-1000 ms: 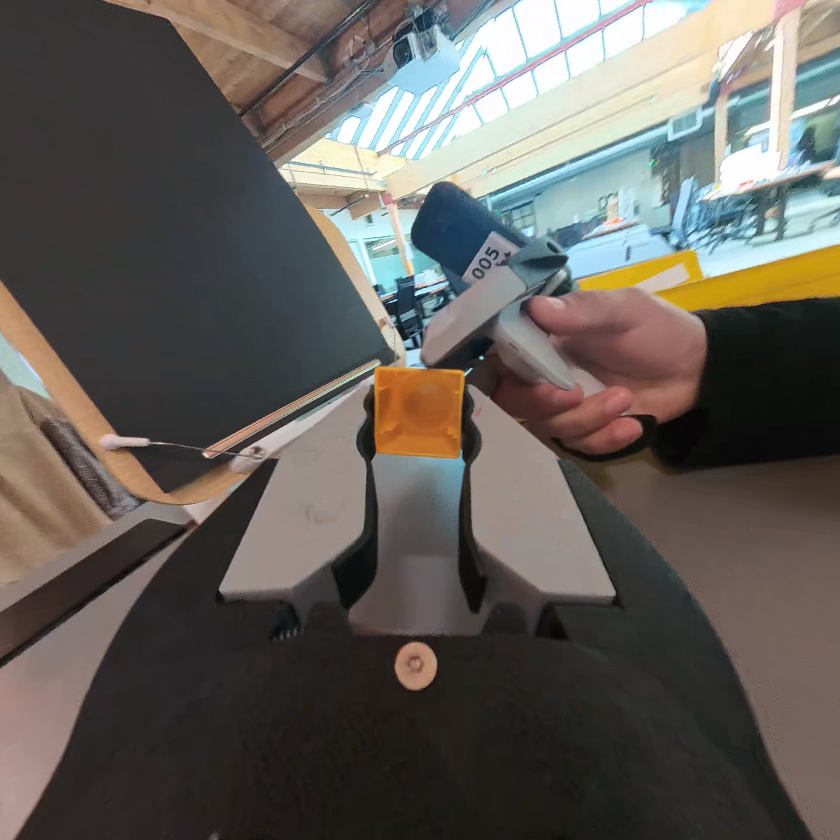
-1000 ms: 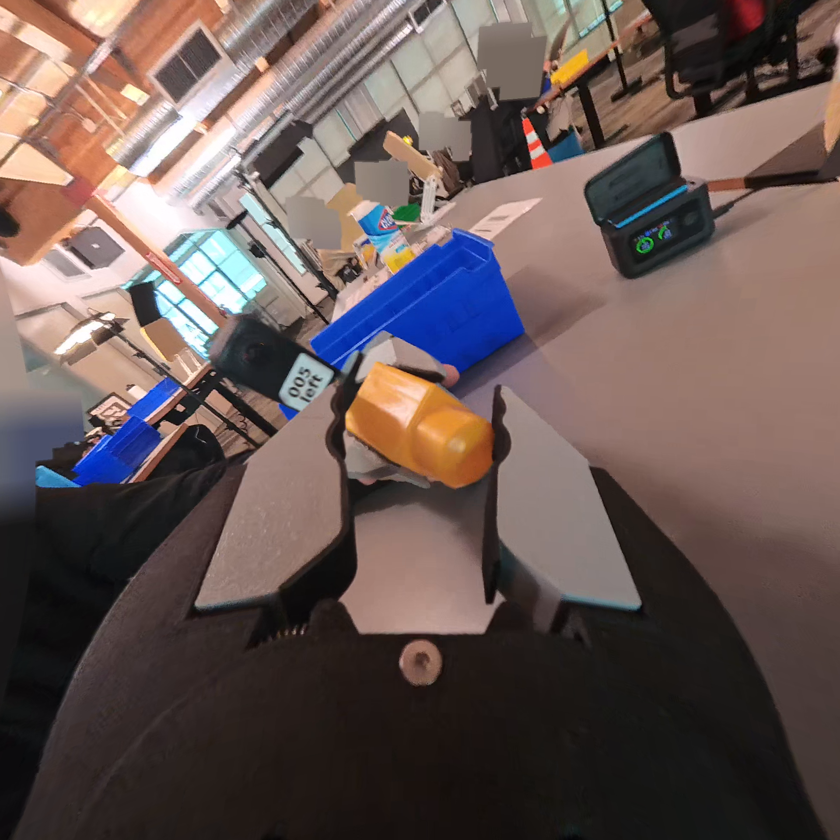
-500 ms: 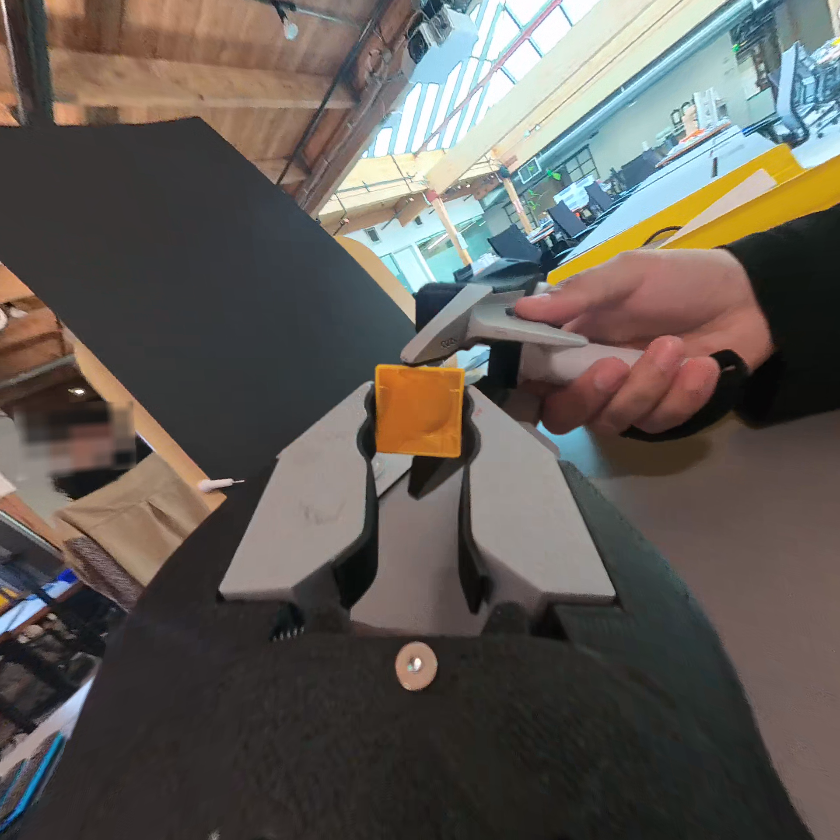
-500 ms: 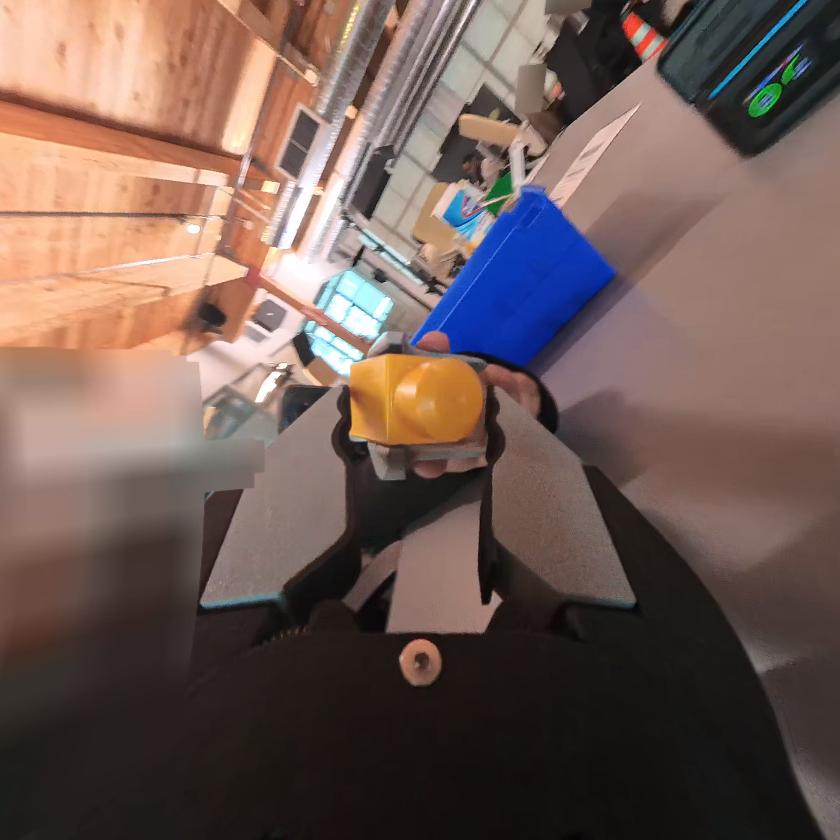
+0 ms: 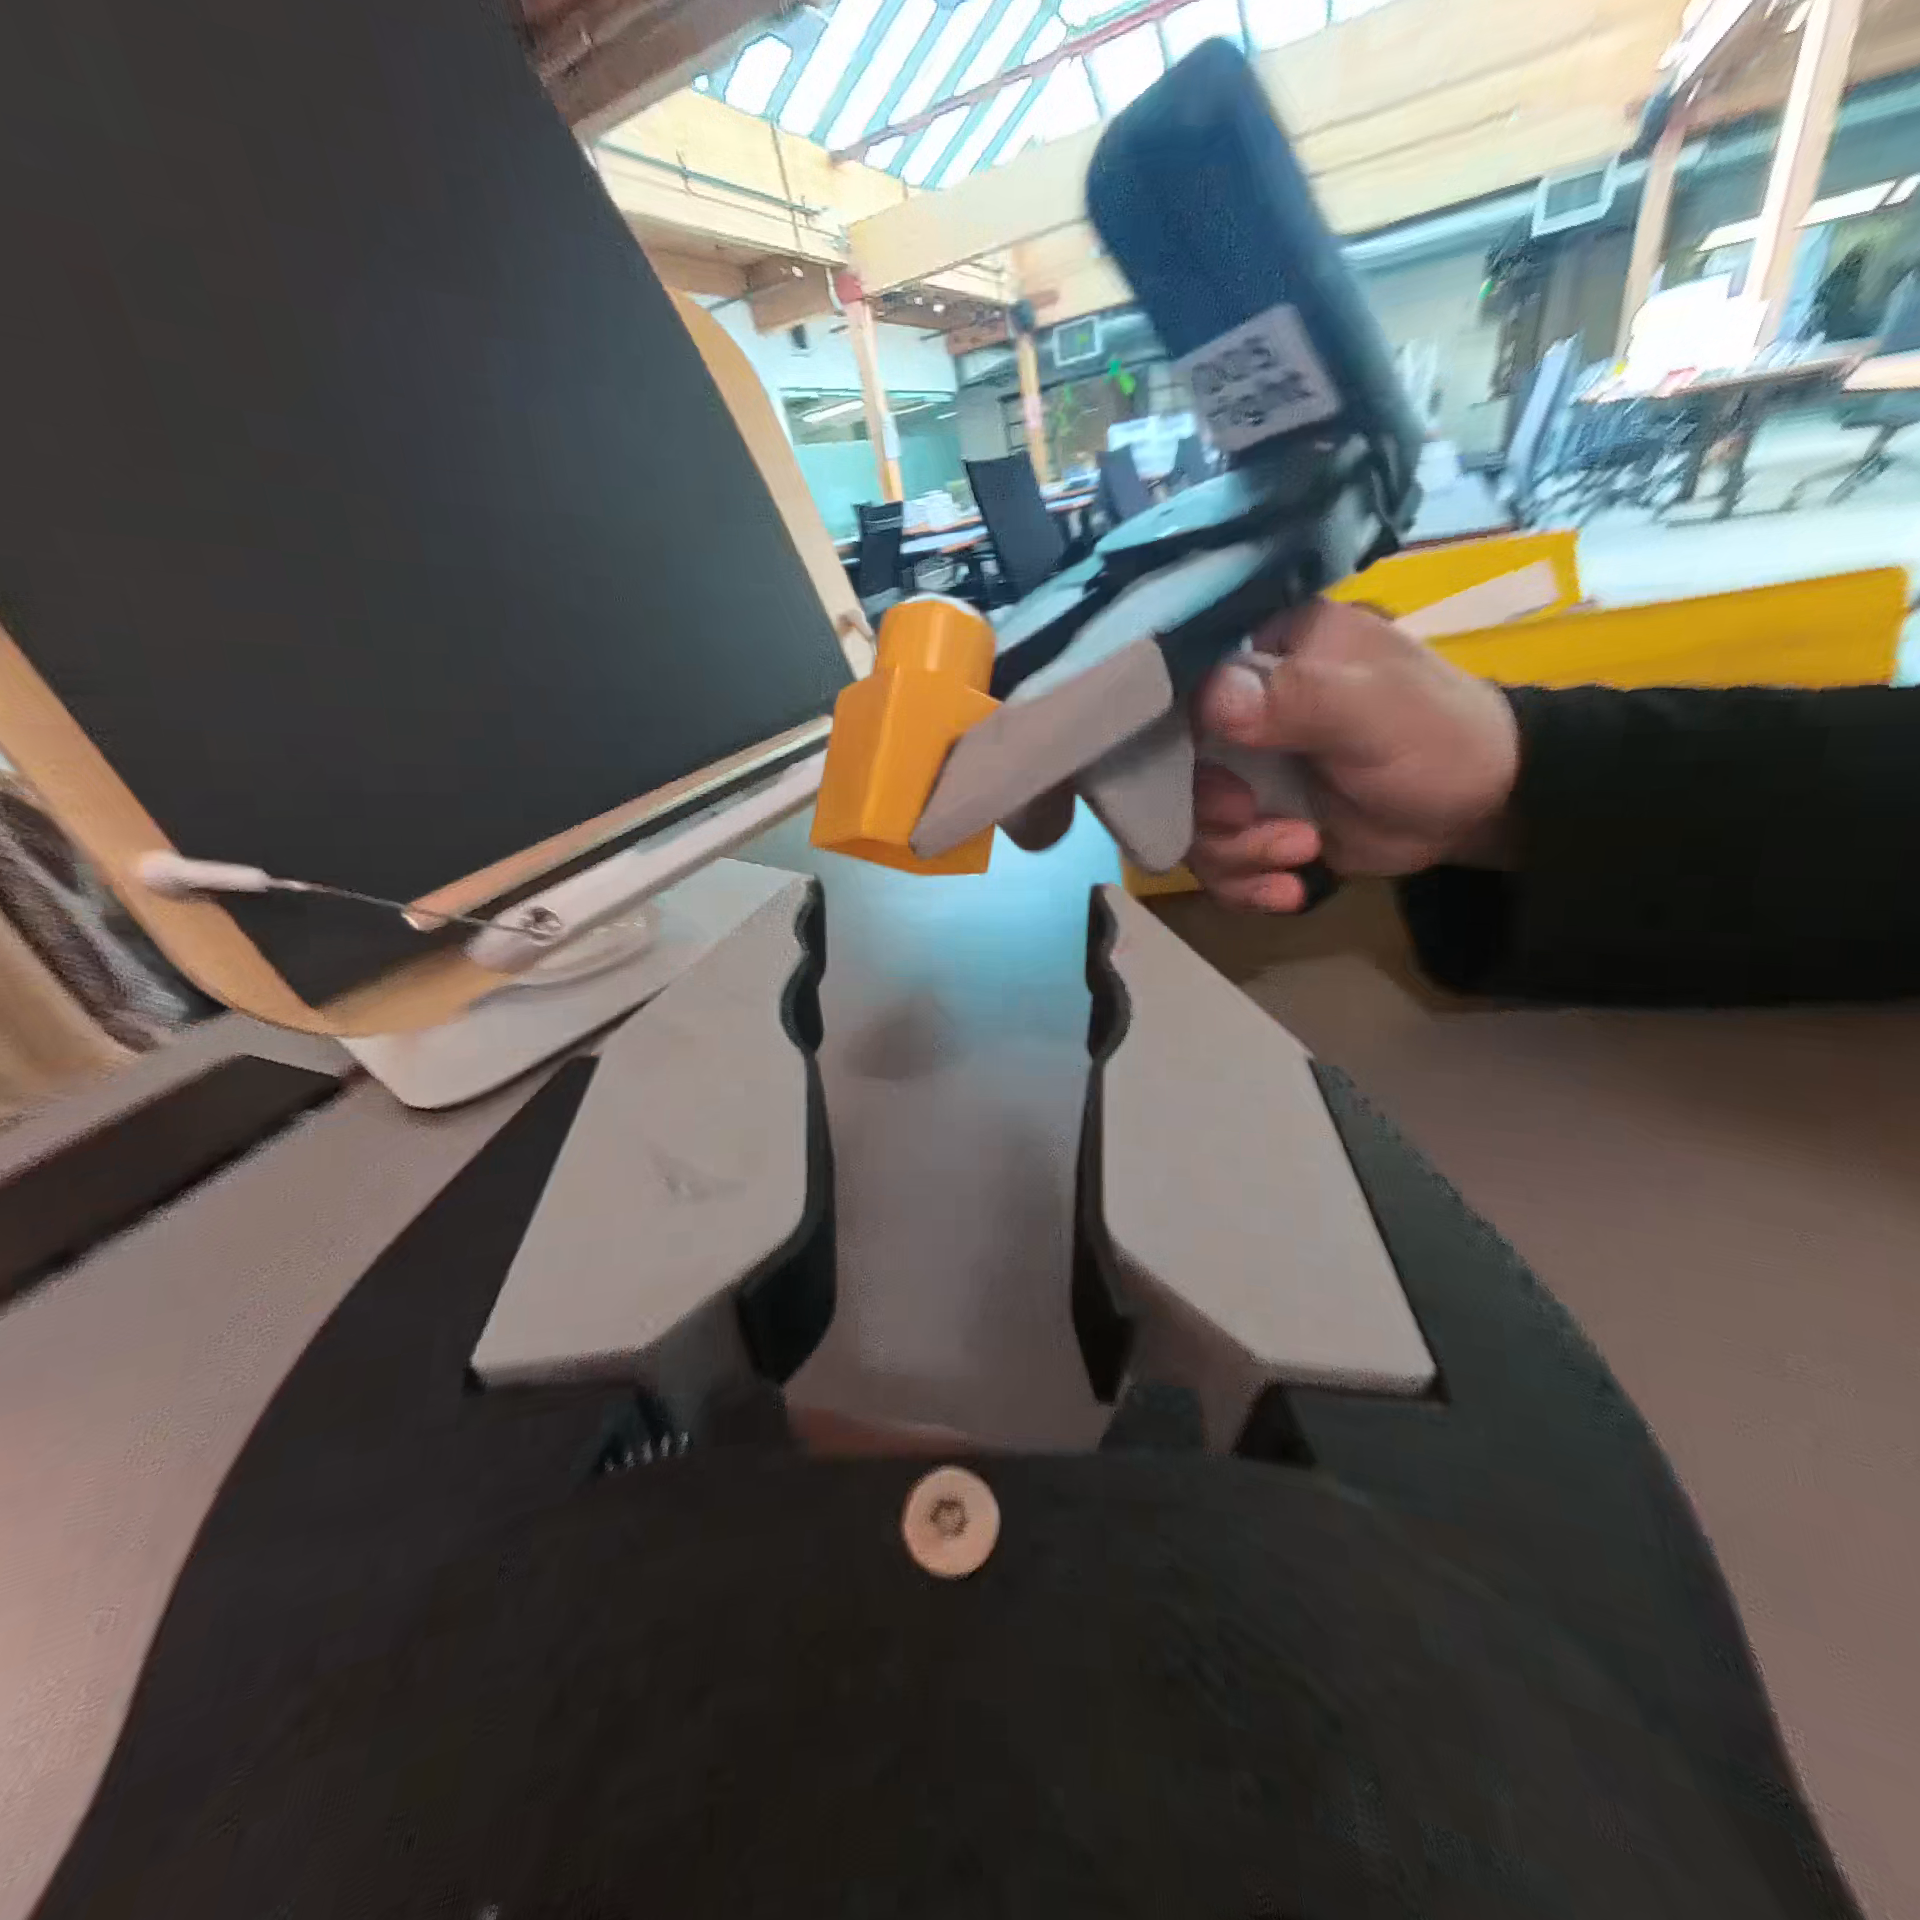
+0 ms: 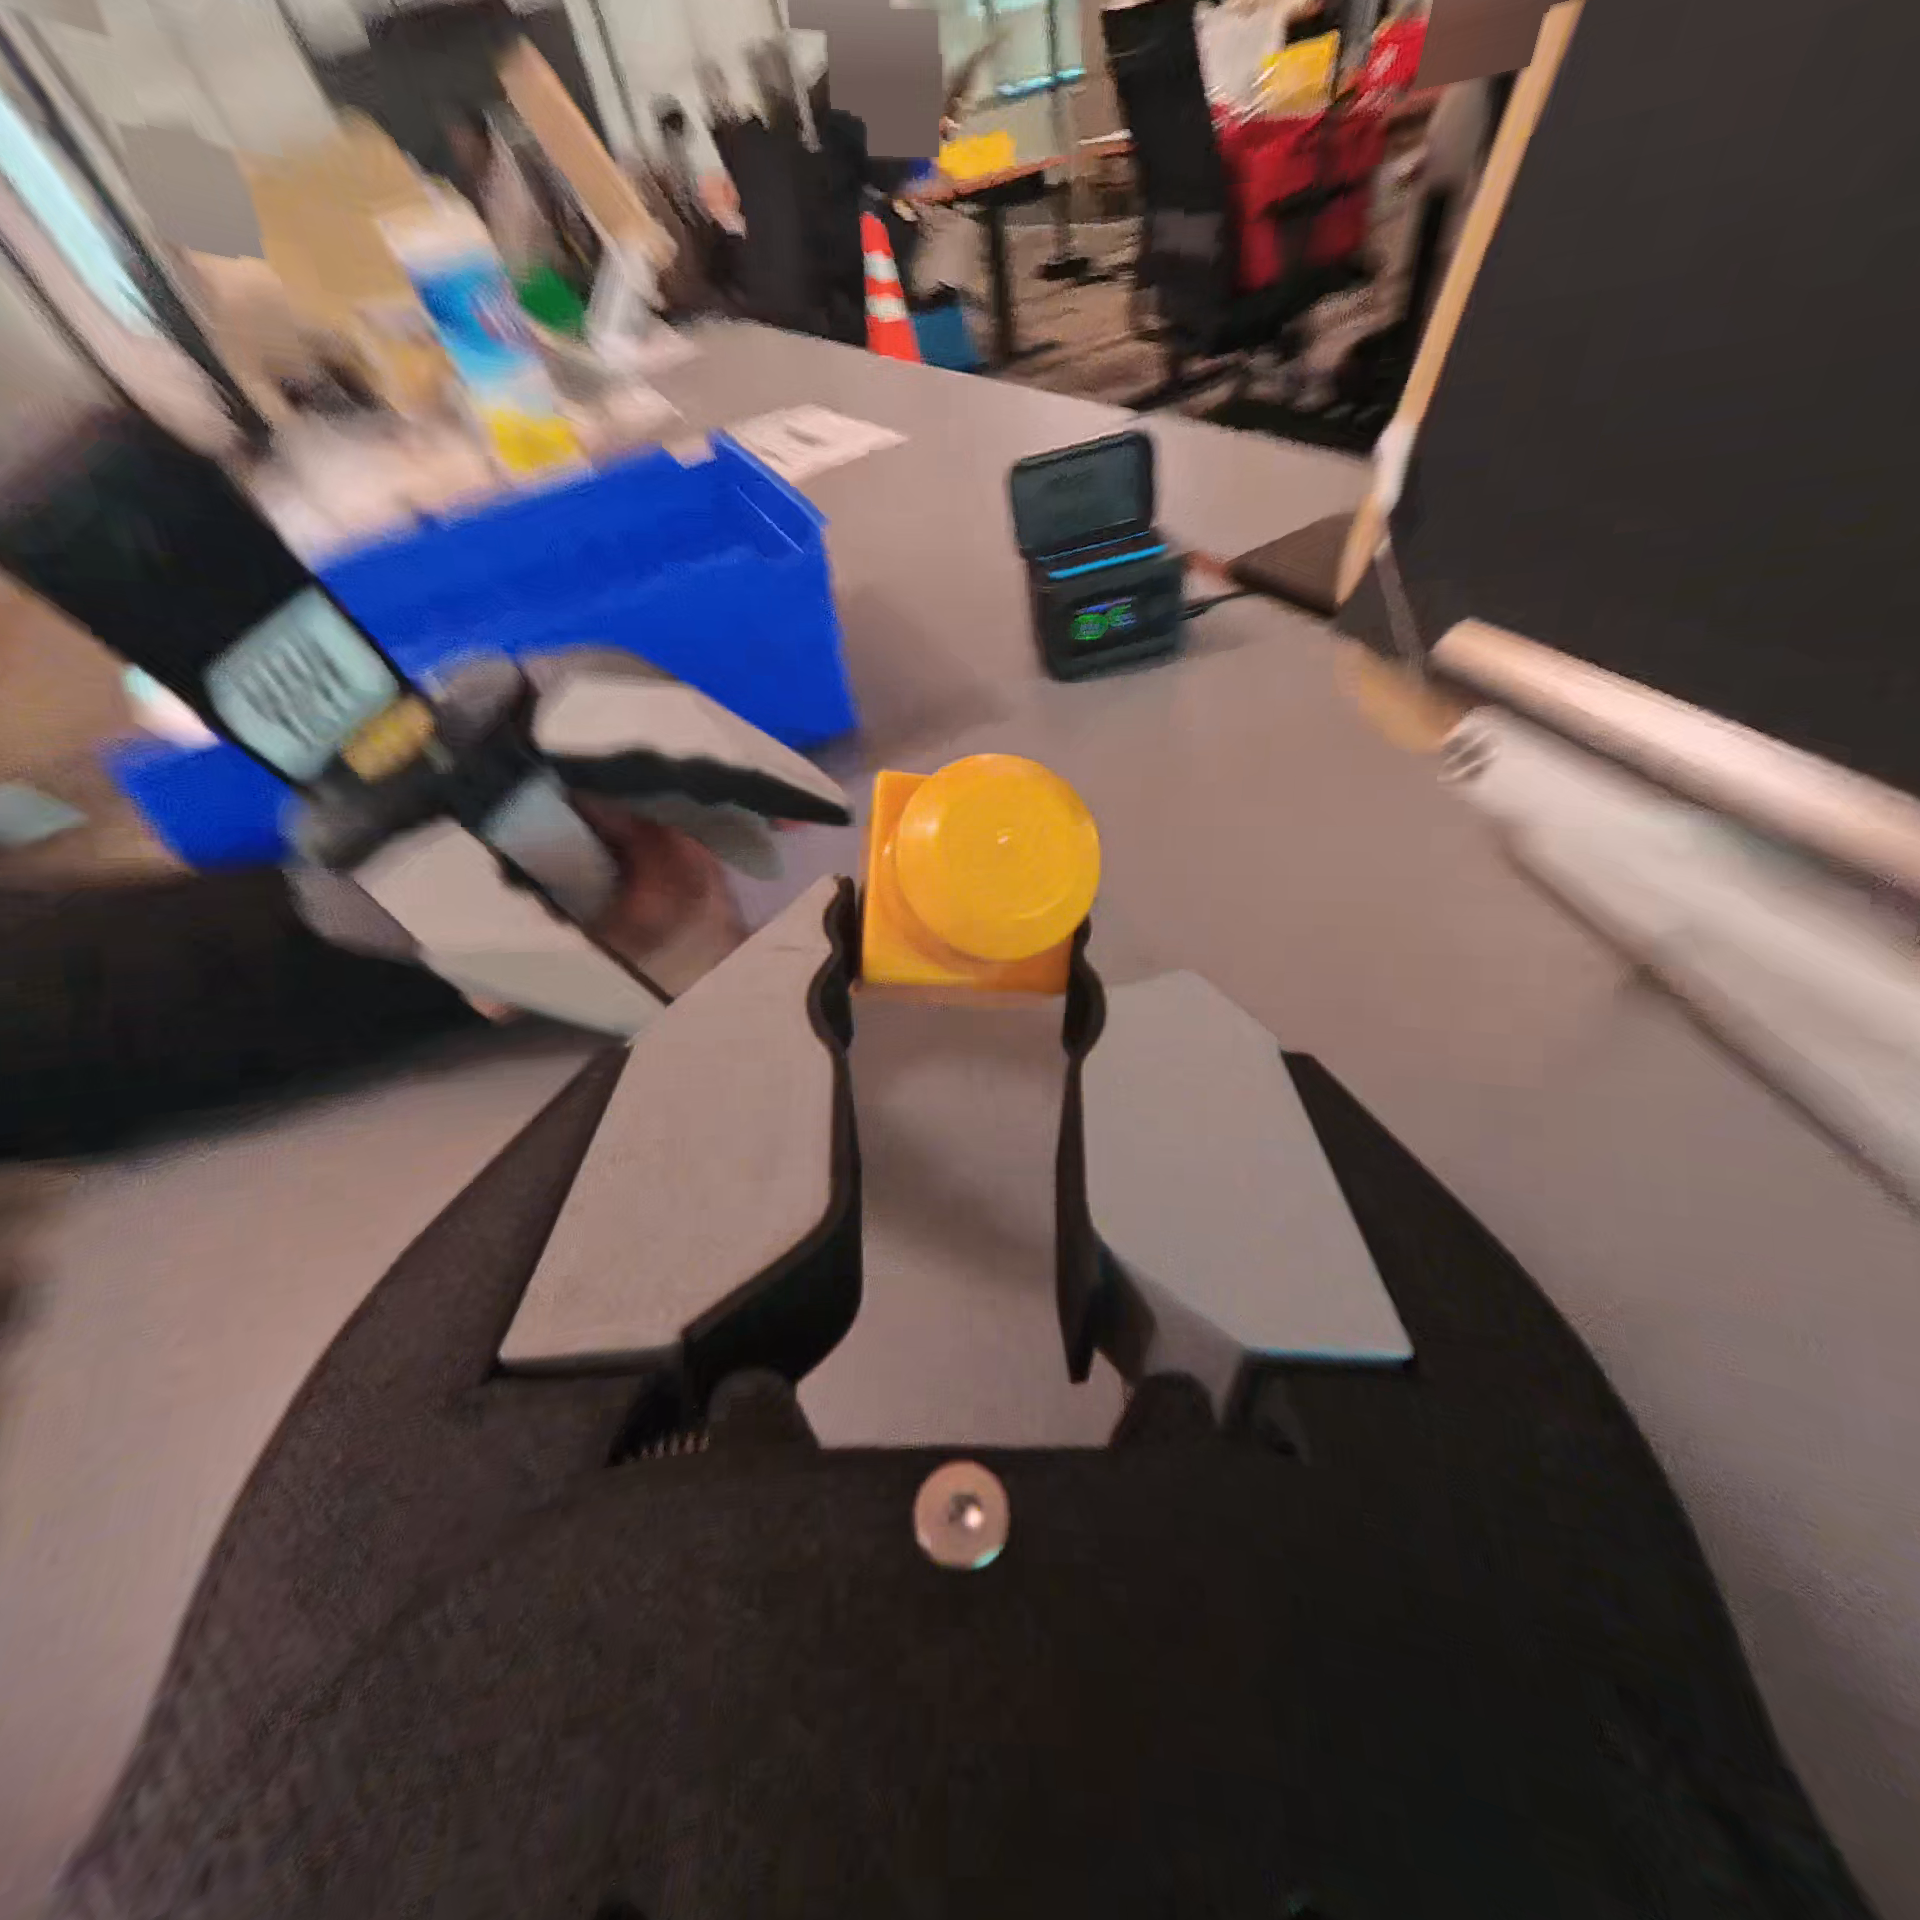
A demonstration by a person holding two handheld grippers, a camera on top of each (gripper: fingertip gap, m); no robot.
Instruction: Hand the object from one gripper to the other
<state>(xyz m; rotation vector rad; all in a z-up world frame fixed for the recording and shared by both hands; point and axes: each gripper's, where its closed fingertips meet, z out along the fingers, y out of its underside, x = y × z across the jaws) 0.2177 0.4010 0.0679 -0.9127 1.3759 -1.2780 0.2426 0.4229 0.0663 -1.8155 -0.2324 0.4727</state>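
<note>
The object is an orange plastic piece (image 6: 977, 883) with a square base and a round knob. My right gripper (image 6: 961, 961) is shut on its square base, knob toward the camera. In the left wrist view the same orange piece (image 5: 899, 753) hangs in the right gripper (image 5: 956, 790), held by a hand (image 5: 1351, 769), just above and beyond my left gripper (image 5: 951, 914). My left gripper is open and empty, fingers apart over the grey table (image 5: 1558, 1195). The left gripper (image 6: 769, 805) shows at the left of the right wrist view, apart from the piece.
A blue bin (image 6: 623, 582) stands at the back left of the table. A small black case with a lit display (image 6: 1101, 582) stands behind the piece. A large black board on a wooden stand (image 5: 364, 468) rises on the left, with a white base (image 5: 499, 1029).
My left gripper has opened and let go of the orange piece. My right gripper has closed on it and carried it up and away from the left fingers.
</note>
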